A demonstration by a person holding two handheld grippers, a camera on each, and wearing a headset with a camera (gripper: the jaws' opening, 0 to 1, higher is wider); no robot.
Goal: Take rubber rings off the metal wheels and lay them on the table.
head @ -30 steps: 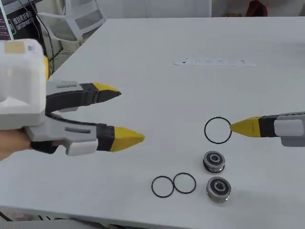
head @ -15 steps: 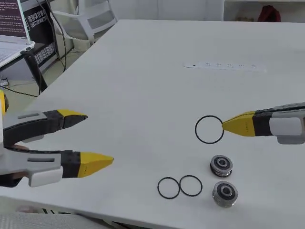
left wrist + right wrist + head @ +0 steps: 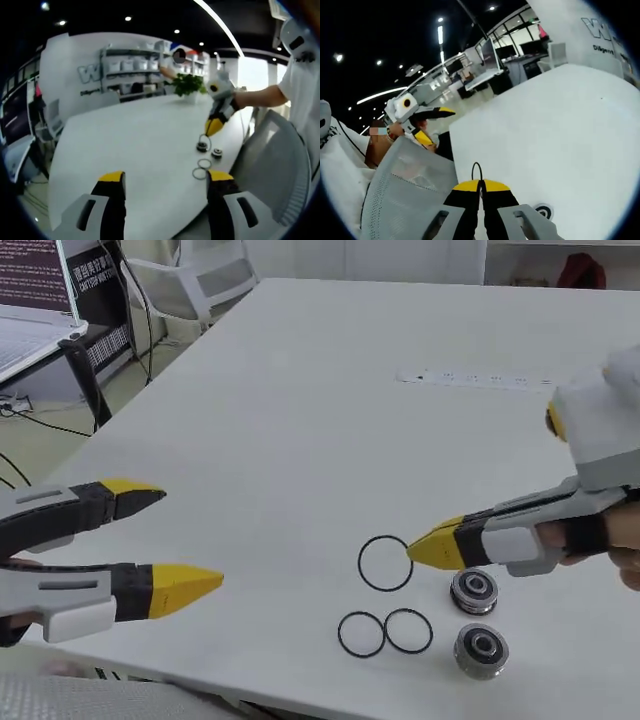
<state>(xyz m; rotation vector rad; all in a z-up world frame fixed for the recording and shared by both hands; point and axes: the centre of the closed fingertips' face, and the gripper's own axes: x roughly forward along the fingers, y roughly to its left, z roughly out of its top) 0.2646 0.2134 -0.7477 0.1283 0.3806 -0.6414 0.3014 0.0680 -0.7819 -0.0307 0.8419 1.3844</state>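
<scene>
White office surface (image 3: 300, 420): the left gripper (image 3: 193, 537) hovers by the left edge, jaws apart and empty. Two rubber rings (image 3: 385, 632) lie near the front edge. The right gripper (image 3: 415, 550) has its jaws pinched on a third ring (image 3: 361, 562) beside the metal wheels (image 3: 474, 591); best lowered flat before letting go.

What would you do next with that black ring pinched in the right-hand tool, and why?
Probably lower the right gripper to the table beside the two loose rings and open its jaws. It is shut on the third ring, and the job is to lay rings on the table.
</scene>
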